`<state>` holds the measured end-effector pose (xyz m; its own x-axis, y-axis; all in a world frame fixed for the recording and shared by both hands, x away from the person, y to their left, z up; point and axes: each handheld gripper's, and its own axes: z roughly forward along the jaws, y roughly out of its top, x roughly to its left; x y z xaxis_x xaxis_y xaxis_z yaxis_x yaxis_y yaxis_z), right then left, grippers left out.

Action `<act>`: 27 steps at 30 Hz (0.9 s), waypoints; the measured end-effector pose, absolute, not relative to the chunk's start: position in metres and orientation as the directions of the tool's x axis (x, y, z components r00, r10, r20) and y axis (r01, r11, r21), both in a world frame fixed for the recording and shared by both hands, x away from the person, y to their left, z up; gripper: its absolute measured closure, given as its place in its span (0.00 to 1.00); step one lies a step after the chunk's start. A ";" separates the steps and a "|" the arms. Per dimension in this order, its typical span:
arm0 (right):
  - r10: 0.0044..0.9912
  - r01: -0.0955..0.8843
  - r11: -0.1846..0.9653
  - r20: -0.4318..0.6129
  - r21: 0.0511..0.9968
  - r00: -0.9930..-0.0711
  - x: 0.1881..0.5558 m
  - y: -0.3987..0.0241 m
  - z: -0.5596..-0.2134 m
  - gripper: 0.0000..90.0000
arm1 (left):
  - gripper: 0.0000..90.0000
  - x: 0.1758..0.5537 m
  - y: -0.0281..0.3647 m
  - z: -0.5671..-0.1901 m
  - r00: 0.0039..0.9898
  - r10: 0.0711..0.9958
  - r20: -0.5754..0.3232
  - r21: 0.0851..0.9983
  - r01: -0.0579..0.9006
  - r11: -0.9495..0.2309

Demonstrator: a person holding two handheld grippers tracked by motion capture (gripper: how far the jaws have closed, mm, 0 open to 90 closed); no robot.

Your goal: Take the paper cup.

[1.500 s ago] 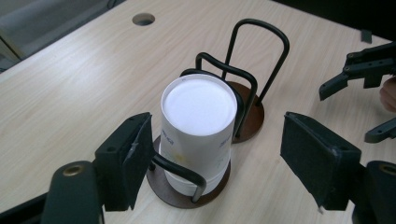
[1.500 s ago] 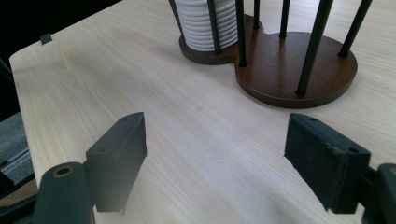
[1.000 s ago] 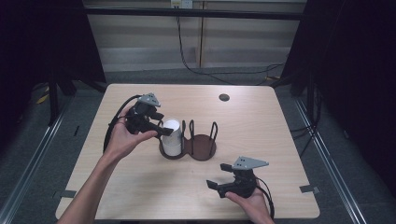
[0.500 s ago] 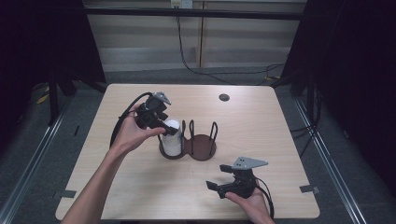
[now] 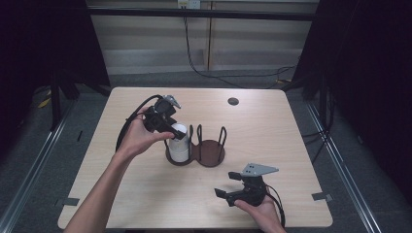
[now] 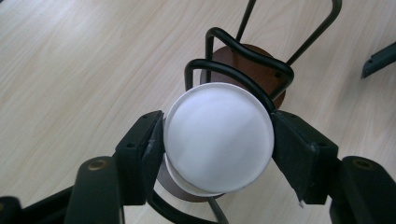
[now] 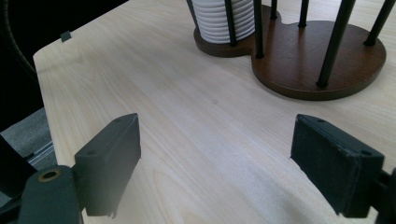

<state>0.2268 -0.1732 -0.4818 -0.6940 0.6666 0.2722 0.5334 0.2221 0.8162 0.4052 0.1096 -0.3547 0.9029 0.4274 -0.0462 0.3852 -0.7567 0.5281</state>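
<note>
The left gripper point(image 6: 217, 140) is pinching the top white disc point(image 6: 218, 143), its stack upright at the rack's point(image 5: 210, 154) nine-o'clock ring.

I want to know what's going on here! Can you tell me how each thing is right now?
Left gripper: shut on the white cup, jaws on its two sides.
White cup: upright in the holder's left ring.
Holder: standing on the table, its right ring empty.
Right gripper: open, holding nothing, jaws wide above bare wood.
Table: flat, with a small dark round spot near its far edge.
</note>
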 end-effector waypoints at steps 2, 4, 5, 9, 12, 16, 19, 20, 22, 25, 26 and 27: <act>0.669 0.534 0.223 0.270 0.816 -0.693 0.227 -0.174 -0.482 0.17 | 0.39 0.405 0.107 -0.357 0.902 0.429 -0.039 0.514 0.387 -0.766; 0.669 0.535 0.223 0.271 0.815 -0.692 0.227 -0.174 -0.482 0.17 | 0.37 0.404 0.104 -0.359 0.898 0.438 -0.039 0.500 0.397 -0.770; 0.669 0.535 0.223 0.271 0.815 -0.692 0.227 -0.174 -0.482 0.17 | 0.37 0.404 0.103 -0.360 0.902 0.430 -0.031 0.487 0.389 -0.782; 0.662 0.531 0.225 0.271 0.817 -0.698 0.227 -0.173 -0.482 0.16 | 0.37 0.405 0.099 -0.363 0.899 0.437 -0.025 0.471 0.396 -0.788; 0.661 0.531 0.226 0.272 0.817 -0.699 0.227 -0.174 -0.482 0.16 | 0.36 0.406 0.099 -0.364 0.900 0.435 -0.028 0.459 0.399 -0.794; 0.661 0.531 0.226 0.272 0.817 -0.700 0.227 -0.174 -0.482 0.16 | 0.36 0.406 0.098 -0.365 0.895 0.445 -0.032 0.444 0.412 -0.796; 0.657 0.529 0.235 0.268 0.815 -0.705 0.226 -0.172 -0.482 0.16 | 0.37 0.406 0.097 -0.365 0.898 0.440 -0.020 0.428 0.405 -0.808; 0.657 0.529 0.235 0.268 0.815 -0.705 0.226 -0.172 -0.482 0.16 | 0.37 0.406 0.097 -0.365 0.899 0.438 -0.019 0.424 0.404 -0.811; 0.657 0.530 0.237 0.267 0.814 -0.705 0.226 -0.172 -0.482 0.16 | 0.37 0.406 0.096 -0.365 0.898 0.440 -0.012 0.427 0.402 -0.810; 0.661 0.534 0.236 0.269 0.812 -0.701 0.227 -0.172 -0.482 0.16 | 0.38 0.406 0.096 -0.364 0.894 0.449 -0.012 0.430 0.409 -0.805; 0.660 0.534 0.236 0.270 0.812 -0.701 0.227 -0.173 -0.482 0.16 | 0.38 0.407 0.097 -0.364 0.894 0.447 -0.011 0.435 0.407 -0.803; 0.660 0.535 0.237 0.270 0.811 -0.701 0.227 -0.173 -0.482 0.16 | 0.38 0.406 0.096 -0.364 0.893 0.449 -0.015 0.438 0.409 -0.800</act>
